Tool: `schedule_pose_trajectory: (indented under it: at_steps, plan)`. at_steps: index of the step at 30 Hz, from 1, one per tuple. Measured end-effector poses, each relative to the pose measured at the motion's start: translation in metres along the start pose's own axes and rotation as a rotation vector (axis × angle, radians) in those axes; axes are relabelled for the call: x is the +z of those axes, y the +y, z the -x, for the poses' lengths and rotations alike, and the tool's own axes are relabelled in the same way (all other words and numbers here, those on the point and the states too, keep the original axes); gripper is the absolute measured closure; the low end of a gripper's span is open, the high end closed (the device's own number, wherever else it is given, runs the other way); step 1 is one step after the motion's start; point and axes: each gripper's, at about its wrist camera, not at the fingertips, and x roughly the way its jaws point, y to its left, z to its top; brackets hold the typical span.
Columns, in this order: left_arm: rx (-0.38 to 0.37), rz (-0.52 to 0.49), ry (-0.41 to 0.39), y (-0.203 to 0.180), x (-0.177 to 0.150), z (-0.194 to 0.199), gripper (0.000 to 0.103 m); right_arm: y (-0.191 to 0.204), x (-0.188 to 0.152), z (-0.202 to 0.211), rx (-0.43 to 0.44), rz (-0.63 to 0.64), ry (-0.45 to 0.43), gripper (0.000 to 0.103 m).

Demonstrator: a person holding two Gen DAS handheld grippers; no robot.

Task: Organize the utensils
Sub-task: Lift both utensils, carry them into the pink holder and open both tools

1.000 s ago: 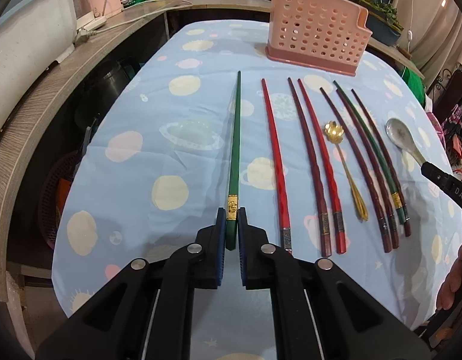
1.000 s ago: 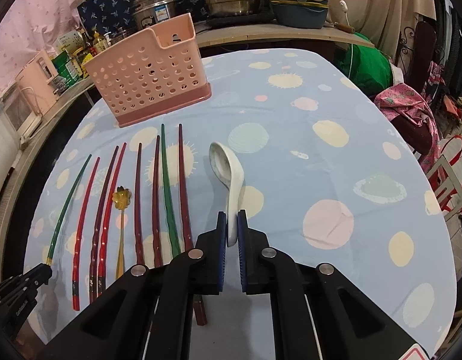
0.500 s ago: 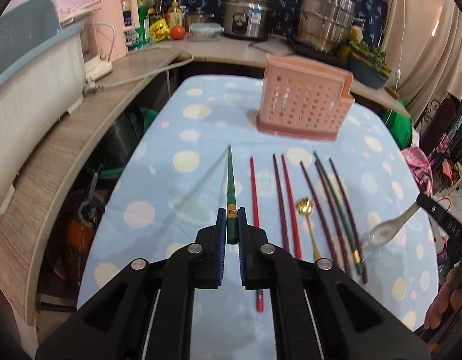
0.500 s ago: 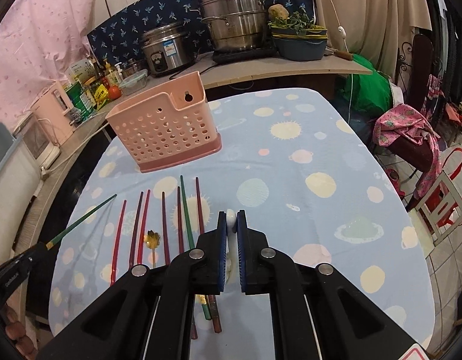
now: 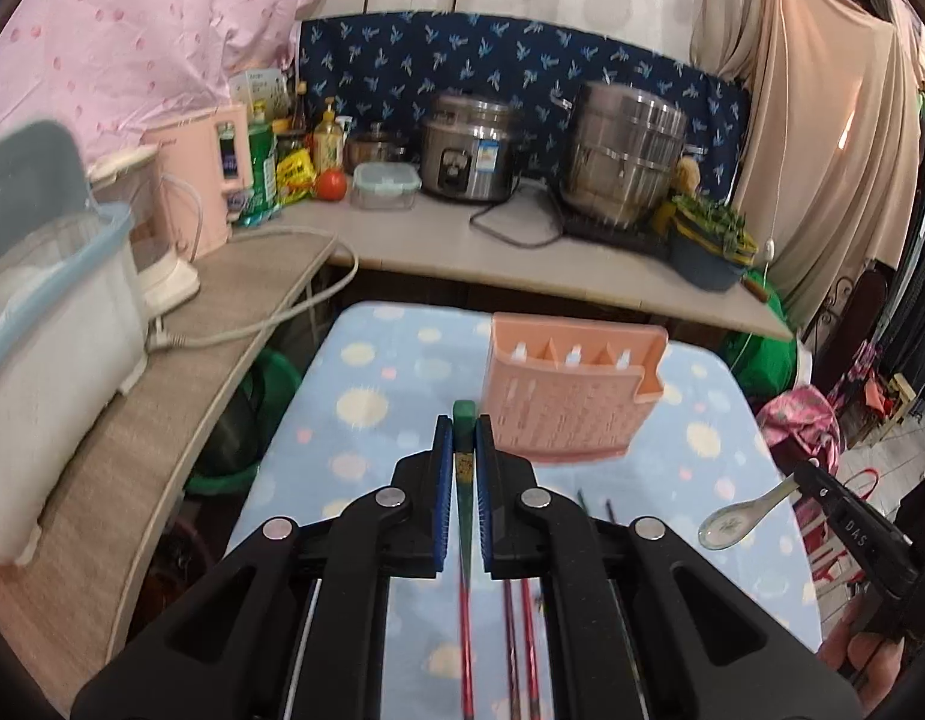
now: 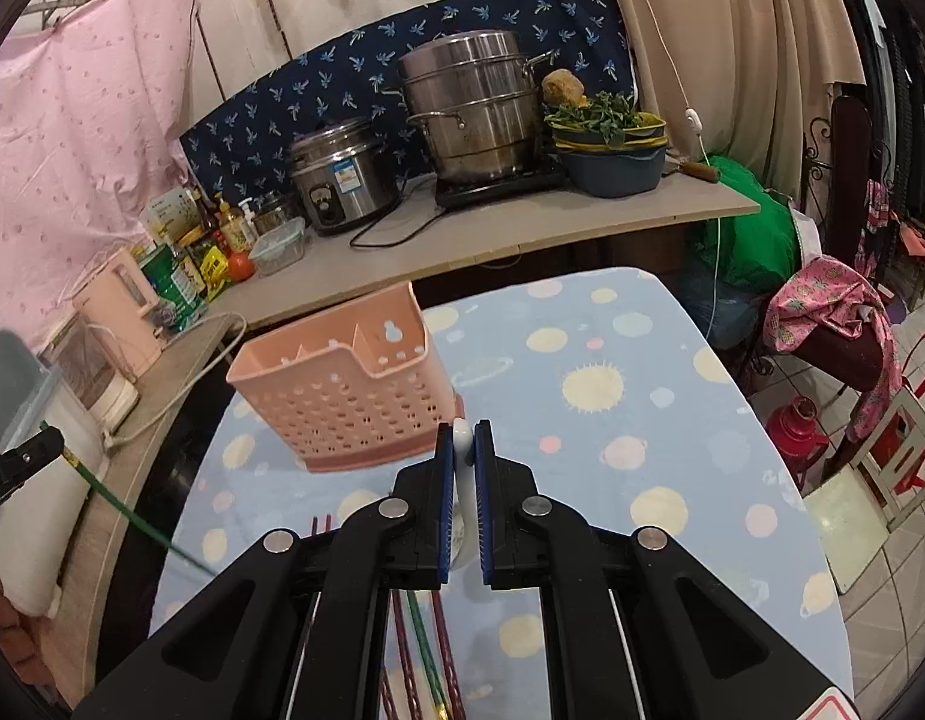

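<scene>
My left gripper (image 5: 463, 420) is shut on a green chopstick (image 5: 463, 417), held in the air with its thin end hanging down; the chopstick also shows in the right wrist view (image 6: 132, 519). My right gripper (image 6: 463, 427) is shut on the handle of a white ceramic spoon (image 6: 461, 447), also lifted; the spoon's bowl shows in the left wrist view (image 5: 735, 519). The pink perforated utensil caddy (image 5: 567, 396) stands on the table ahead of both grippers, its divided compartments showing from above (image 6: 348, 387). Red and dark chopsticks (image 5: 516, 618) lie on the cloth below.
The table has a blue spotted cloth (image 6: 612, 396). A counter behind holds a rice cooker (image 5: 468, 156), a steel steamer pot (image 5: 627, 159), bottles and a pink kettle (image 5: 201, 180). A white appliance (image 5: 48, 312) stands at the left. A chair with pink cloth (image 6: 834, 312) is at the right.
Both grippers have risen well above the table and tilted up, carrying the green chopstick and the white spoon off the cloth toward the caddy.
</scene>
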Motion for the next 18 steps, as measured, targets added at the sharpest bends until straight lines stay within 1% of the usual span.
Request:
schedule_pose_trajectory:
  at_steps: [4, 9, 14, 18]
  plan:
    - [-0.014, 0.019, -0.061, -0.006, 0.038, -0.004, 0.096, 0.009, 0.033, -0.015, 0.019, -0.006, -0.044, 0.096]
    - [-0.025, 0.044, -0.143, -0.009, 0.08, -0.005, 0.096, 0.028, 0.065, -0.038, 0.024, 0.024, -0.078, 0.096]
    - [-0.047, 0.084, -0.226, -0.009, 0.118, -0.011, 0.096, 0.038, 0.086, -0.07, 0.042, 0.016, -0.075, 0.096]
    - [-0.06, 0.103, -0.254, -0.009, 0.137, -0.02, 0.096, 0.045, 0.096, -0.093, 0.043, 0.022, -0.06, 0.096]
